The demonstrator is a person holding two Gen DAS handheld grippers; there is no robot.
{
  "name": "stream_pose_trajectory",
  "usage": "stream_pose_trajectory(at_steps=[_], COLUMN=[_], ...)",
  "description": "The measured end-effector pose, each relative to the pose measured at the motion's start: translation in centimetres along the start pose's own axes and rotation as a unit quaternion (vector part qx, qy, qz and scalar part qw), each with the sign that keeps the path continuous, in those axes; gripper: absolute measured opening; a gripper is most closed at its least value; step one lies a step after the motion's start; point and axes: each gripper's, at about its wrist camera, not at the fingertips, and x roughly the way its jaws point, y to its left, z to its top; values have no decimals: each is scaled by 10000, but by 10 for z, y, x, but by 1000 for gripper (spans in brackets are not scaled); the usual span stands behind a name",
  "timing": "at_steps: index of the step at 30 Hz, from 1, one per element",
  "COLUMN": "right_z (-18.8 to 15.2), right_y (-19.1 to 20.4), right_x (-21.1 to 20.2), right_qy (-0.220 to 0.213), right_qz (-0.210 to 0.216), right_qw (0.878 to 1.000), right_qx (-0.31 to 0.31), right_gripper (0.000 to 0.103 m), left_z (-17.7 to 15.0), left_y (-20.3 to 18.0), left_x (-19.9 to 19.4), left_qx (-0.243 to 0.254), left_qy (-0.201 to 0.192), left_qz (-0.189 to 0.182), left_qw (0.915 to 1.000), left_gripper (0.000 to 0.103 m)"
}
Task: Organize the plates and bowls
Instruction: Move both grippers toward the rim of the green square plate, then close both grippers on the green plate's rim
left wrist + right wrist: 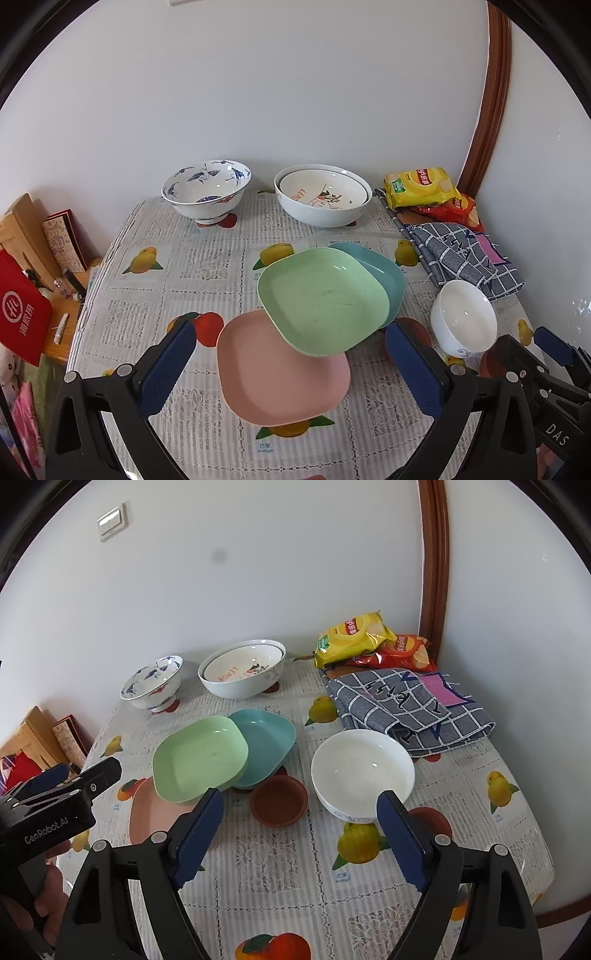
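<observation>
Plates: I count three, overlapping mid-table — green plate point(325, 299) uppermost, lapping the teal plate point(384, 273) at 2 o'clock and the pink plate point(280, 373) at 7 o'clock; all empty. Bowls: four. A lemon-print bowl point(325, 192) sits nested in the large white bowl point(314, 214); blue-patterned bowl point(207, 188) and small white bowl point(362, 768) empty. One brown saucer point(279, 799), partly hidden. Left gripper point(291, 369) and right gripper point(301, 834) both spread wide, holding nothing.

green plate point(325, 301) overlapping pink plate point(282, 380), teal plate point(384, 273)
</observation>
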Motion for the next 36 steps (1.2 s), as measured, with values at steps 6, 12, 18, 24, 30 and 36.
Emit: stream_pose_trajectory(at_steps=[6,12,18,24,30,36], right_z=[4,4,5,9,13,15], right_y=[14,30,40,39,44,49], right_x=[25,58,76,94,109,123], right_qy=[87,431,441,500,508,541], right_qz=[38,162,-65,-110,-125,-85], right_qw=[10000,9989,9987,9984,9980,9977], right_qx=[18,-13,-259,-236,-340,-398], right_gripper=[78,69,67,64,60,59], left_z=[4,5,8,12,14,16], left_y=[14,23,31,38,39,40], left_x=[24,48,66,82,100,113], left_qx=[-42,-67,-90,-166,-173,-126], left_qy=[128,266,331,390,479,517], left_qz=[-76,-180,-127,-117,-137,-74], left_qw=[9999,9995,9993,9990,9986,9986], left_gripper=[103,103,103,103,102,99])
